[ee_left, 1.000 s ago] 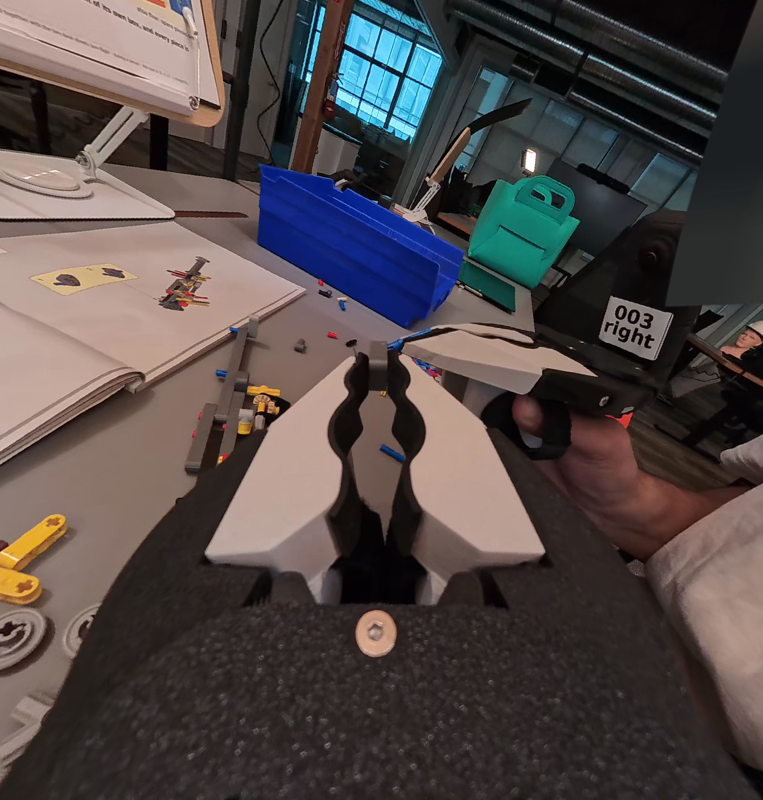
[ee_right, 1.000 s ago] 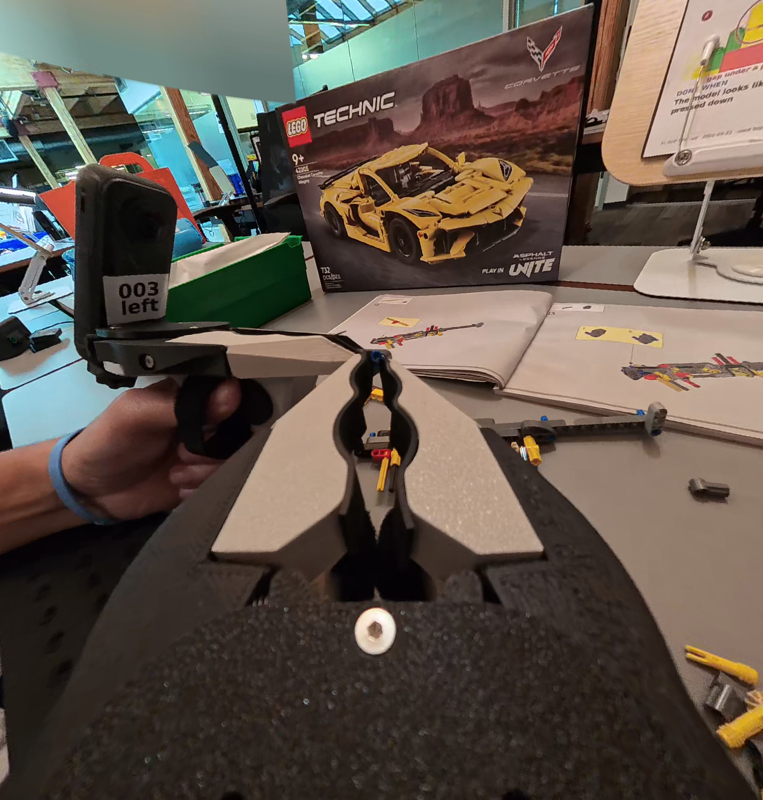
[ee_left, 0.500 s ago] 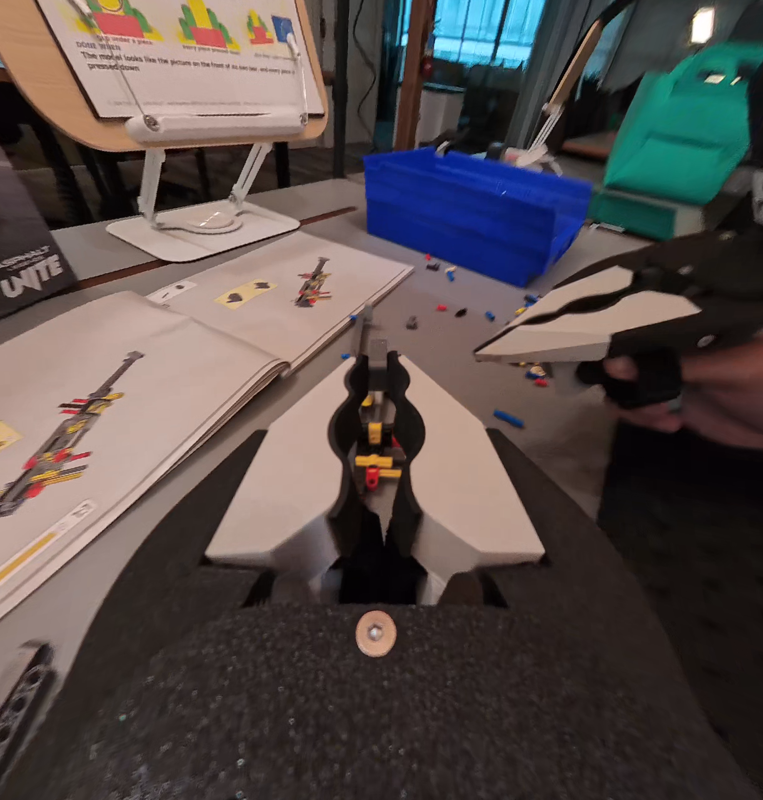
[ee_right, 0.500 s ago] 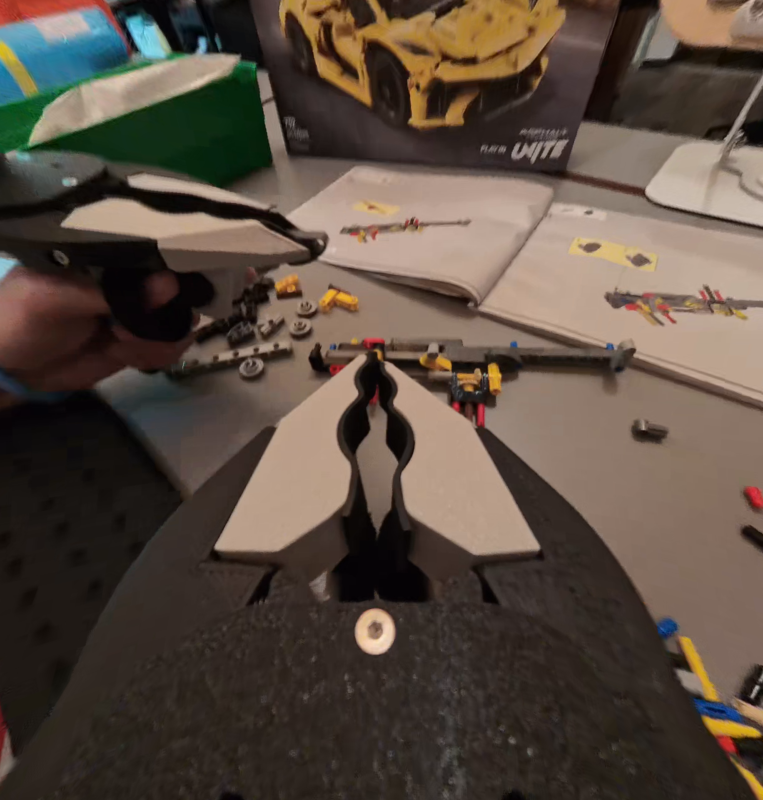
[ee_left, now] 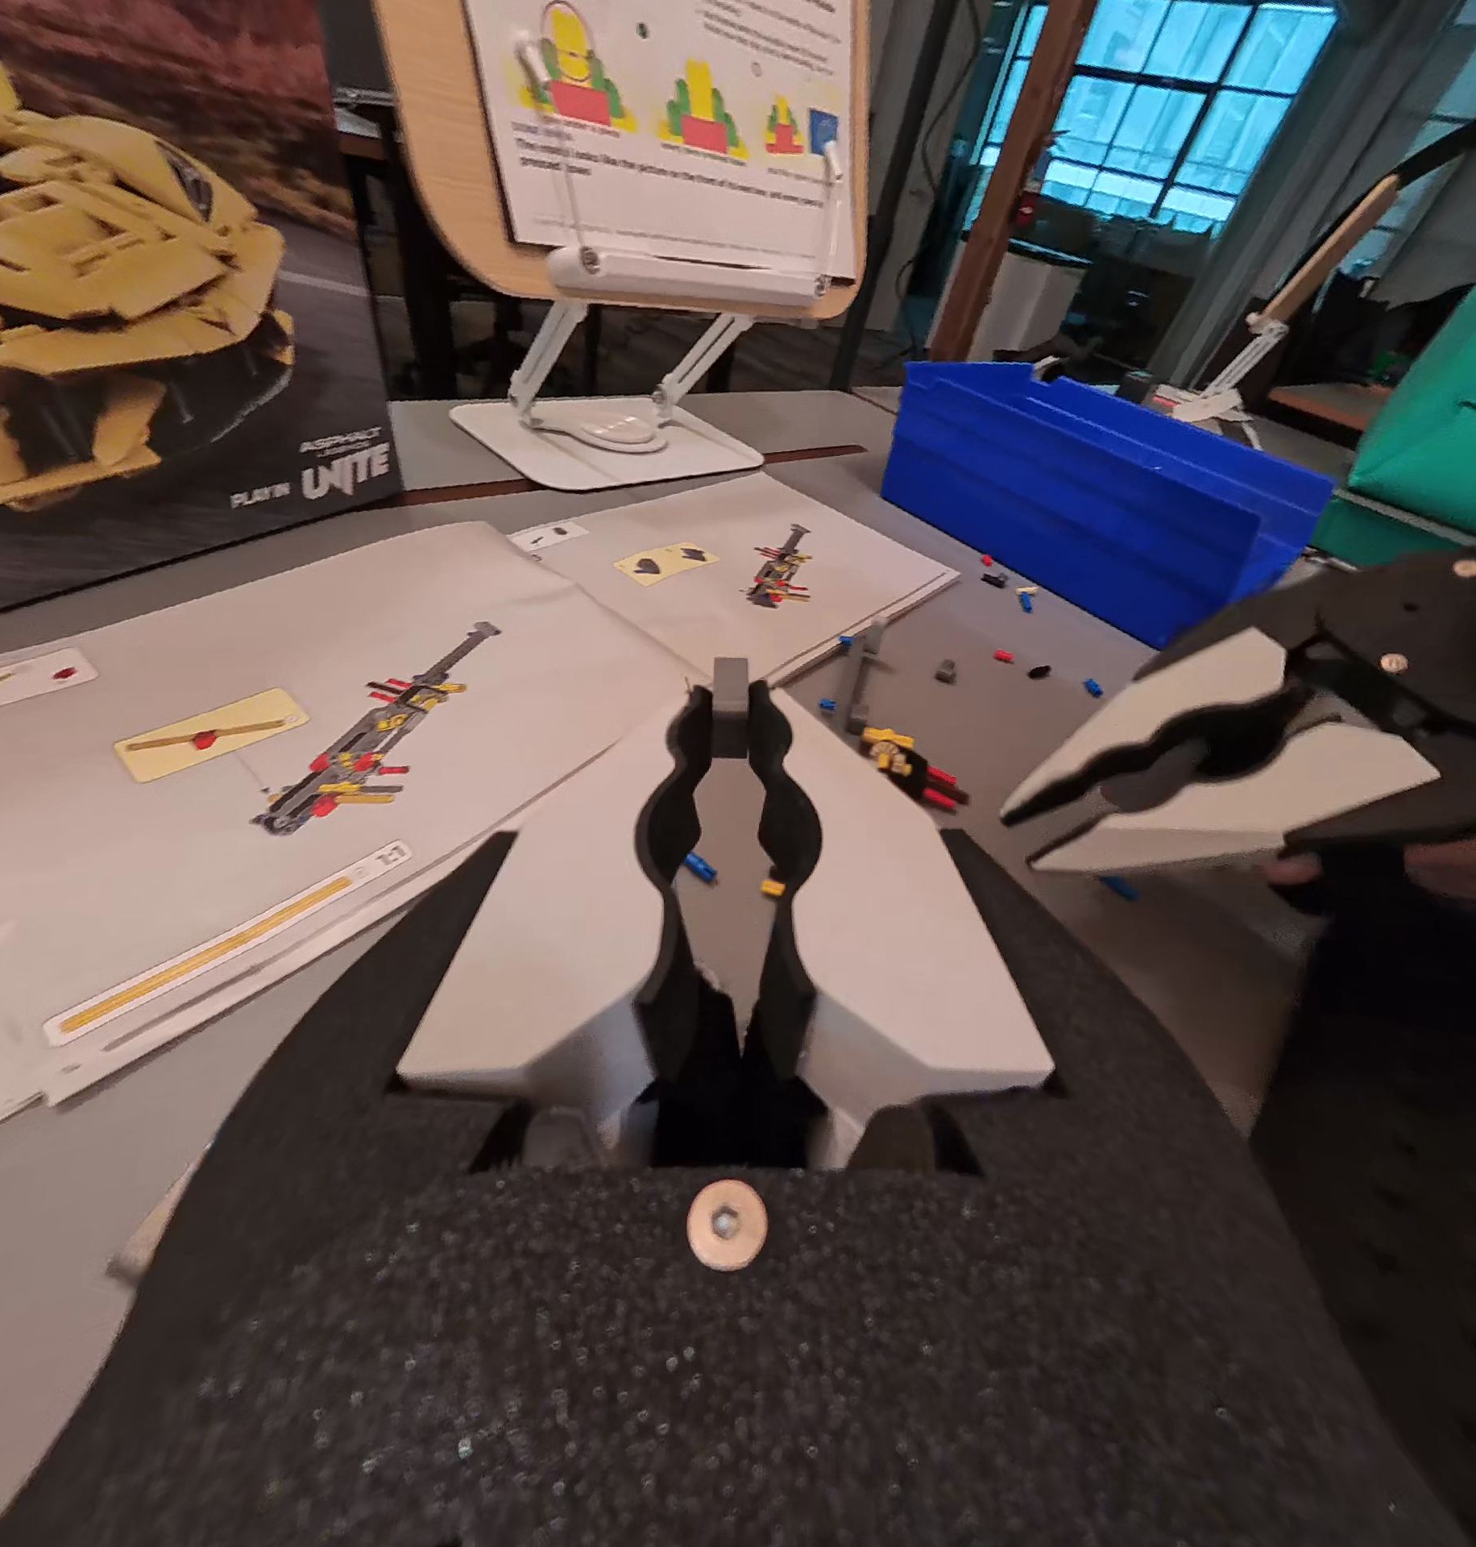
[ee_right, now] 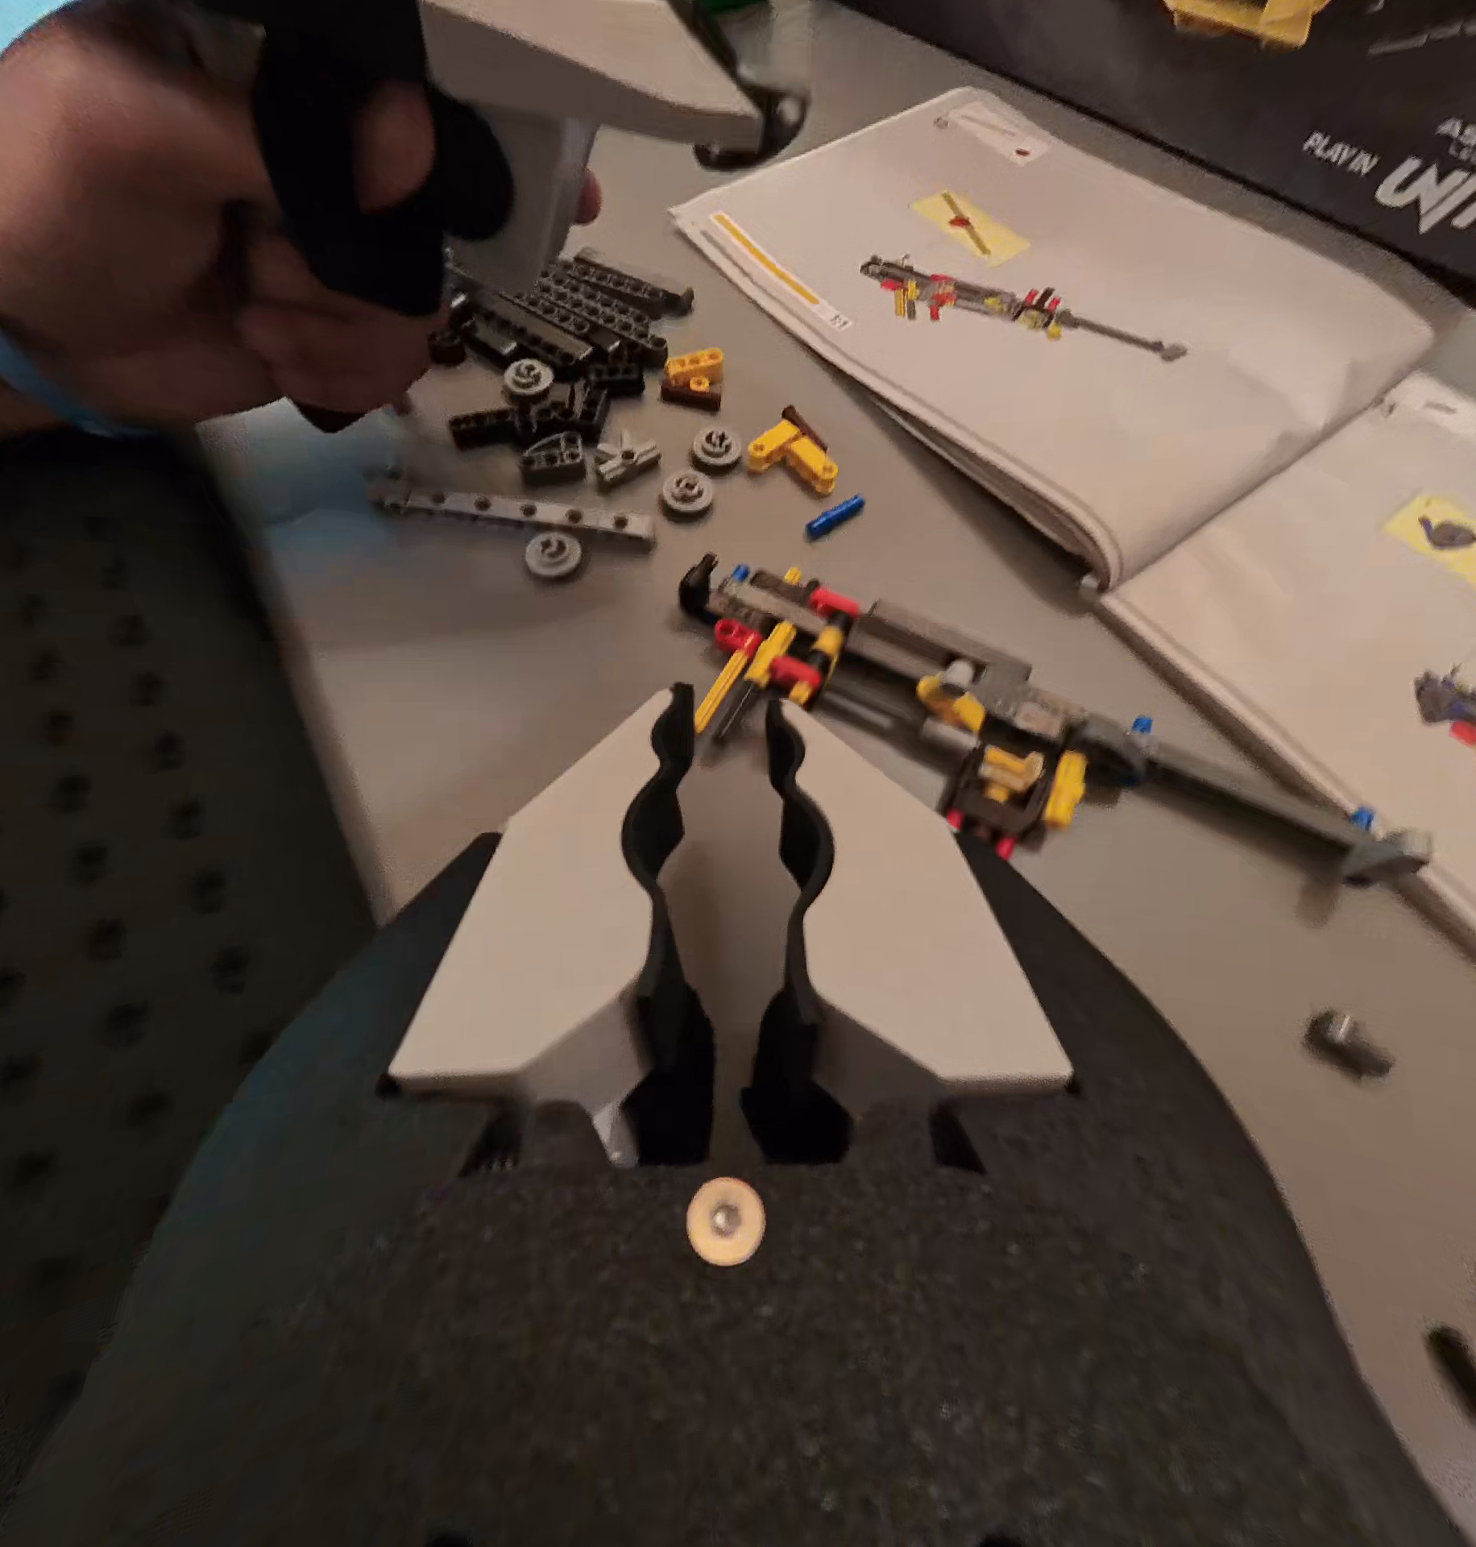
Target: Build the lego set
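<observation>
L gripper (ee_left: 730, 711) clamped on small grey piece (ee_left: 730, 701), now swung up over instruction booklet (ee_left: 433, 670) vs half a sec ago, when aimed along the build. R gripper (ee_right: 726, 707) now parted & empty; tips were together 0.5 s ago. Sits lower, just short of long grey/yellow assembly (ee_right: 961, 686) lying on table (ee_right: 467, 653) beside booklet. Loose dark beams & gears (ee_right: 567, 393) left of assembly, under L hand (ee_right: 216, 243). Blue bin (ee_left: 1086, 485) far R; set box (ee_left: 157, 276) behind booklet.
</observation>
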Tool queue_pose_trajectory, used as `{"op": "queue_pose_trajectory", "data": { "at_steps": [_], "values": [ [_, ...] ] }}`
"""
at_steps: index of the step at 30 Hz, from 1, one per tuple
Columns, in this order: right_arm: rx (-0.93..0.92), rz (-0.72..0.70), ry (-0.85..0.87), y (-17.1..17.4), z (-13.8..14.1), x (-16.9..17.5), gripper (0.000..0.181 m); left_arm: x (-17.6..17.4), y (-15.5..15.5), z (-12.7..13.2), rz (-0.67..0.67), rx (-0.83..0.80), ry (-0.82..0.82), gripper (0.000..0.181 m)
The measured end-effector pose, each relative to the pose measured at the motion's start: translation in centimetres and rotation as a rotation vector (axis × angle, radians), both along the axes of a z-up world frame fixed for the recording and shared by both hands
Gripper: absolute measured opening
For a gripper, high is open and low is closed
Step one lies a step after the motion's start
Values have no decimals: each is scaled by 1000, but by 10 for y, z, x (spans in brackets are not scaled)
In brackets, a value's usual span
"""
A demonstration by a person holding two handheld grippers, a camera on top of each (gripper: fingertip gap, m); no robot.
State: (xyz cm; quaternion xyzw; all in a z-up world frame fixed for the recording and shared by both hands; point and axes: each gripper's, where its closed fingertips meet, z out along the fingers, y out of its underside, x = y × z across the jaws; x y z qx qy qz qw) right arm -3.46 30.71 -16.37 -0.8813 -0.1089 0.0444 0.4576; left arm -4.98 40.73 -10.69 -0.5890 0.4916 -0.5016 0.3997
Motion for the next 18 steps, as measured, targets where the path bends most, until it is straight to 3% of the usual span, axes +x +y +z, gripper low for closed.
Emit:
{"op": "queue_pose_trajectory", "data": {
  "at_steps": [5, 7, 9, 12, 15, 18],
  "values": [
    [-122, 127, -18, 59, -5, 27, 24, -4, 14, -5, 68, 14, 44, 6],
    [-231, 151, 95, 77, -17, 21, 32, -7, 22, -7, 109, 24, 57, 6],
    [-321, 113, 156, 87, -29, 12, 31, -11, 27, -8, 124, 29, 62, 7],
    [-309, 58, 71, 96, -35, 10, 25, -15, 27, -9, 113, 8, 58, 6],
    [-299, 83, 31, 104, -25, 7, 21, -14, 25, -8, 92, -28, 46, 7],
    [-440, 105, 24, 103, -33, 12, 21, -14, 24, -10, 74, -62, 48, 7]
  ]
}}
